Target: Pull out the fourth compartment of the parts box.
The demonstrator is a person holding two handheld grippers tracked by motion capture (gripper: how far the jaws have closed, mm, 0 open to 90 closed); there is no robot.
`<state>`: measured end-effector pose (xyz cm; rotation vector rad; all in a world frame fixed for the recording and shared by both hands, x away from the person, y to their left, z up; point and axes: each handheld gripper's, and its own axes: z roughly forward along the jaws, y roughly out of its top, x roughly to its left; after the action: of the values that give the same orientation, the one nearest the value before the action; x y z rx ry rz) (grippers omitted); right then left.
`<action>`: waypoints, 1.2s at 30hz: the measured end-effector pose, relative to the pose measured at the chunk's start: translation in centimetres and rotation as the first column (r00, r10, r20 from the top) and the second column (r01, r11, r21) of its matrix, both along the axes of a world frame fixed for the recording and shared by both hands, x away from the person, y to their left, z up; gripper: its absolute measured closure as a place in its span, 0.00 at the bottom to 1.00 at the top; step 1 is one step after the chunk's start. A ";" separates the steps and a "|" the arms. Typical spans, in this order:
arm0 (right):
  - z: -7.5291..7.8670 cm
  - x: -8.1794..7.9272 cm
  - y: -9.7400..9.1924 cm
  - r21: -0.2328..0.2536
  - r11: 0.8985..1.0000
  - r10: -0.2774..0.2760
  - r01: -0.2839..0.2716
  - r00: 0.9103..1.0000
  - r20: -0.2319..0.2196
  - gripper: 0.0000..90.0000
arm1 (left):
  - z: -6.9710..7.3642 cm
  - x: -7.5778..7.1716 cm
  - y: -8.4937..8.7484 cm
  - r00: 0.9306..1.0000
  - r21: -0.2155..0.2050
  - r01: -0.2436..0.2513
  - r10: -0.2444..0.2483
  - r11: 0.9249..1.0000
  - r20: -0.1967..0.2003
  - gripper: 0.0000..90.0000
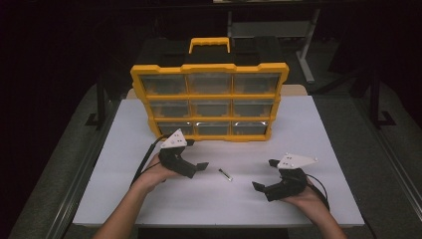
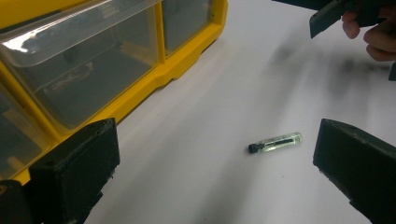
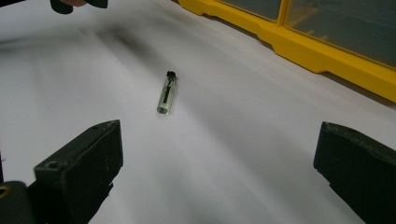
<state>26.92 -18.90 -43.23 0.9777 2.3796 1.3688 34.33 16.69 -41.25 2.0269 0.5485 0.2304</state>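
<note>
Vial (image 2: 275,142) lies flat on the white table (image 1: 323,129), ahead of the left gripper (image 1: 194,160) and between its wide-apart jaws; the right gripper (image 1: 266,175) also gapes empty. Round glass could roll or skid aside if one jaw touches first.

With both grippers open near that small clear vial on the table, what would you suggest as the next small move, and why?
Probably ease the left gripper forward and down until its open jaws straddle the vial. The vial lies flat and untouched on the white table, and in the left gripper view it lies just ahead between the jaws, nearer the right one. The right gripper sits farther off.
</note>
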 end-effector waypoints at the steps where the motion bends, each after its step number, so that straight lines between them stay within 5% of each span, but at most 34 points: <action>1: 0.0 0.0 0.0 -0.002 1.000 0.000 0.000 1.000 0.000 0.01 | 0.1 0.0 -0.1 1.000 -0.003 0.003 -0.003 1.000 -0.002 0.01; 36: -0.1 0.0 -0.3 -0.007 1.000 -0.011 0.011 1.000 0.001 0.01 | 0.0 1.3 -2.8 0.999 0.006 0.033 -0.033 0.999 0.021 0.01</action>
<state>26.95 -19.22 -43.37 0.9875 2.3731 1.3557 35.61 13.92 -41.24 2.0349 0.5010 0.2334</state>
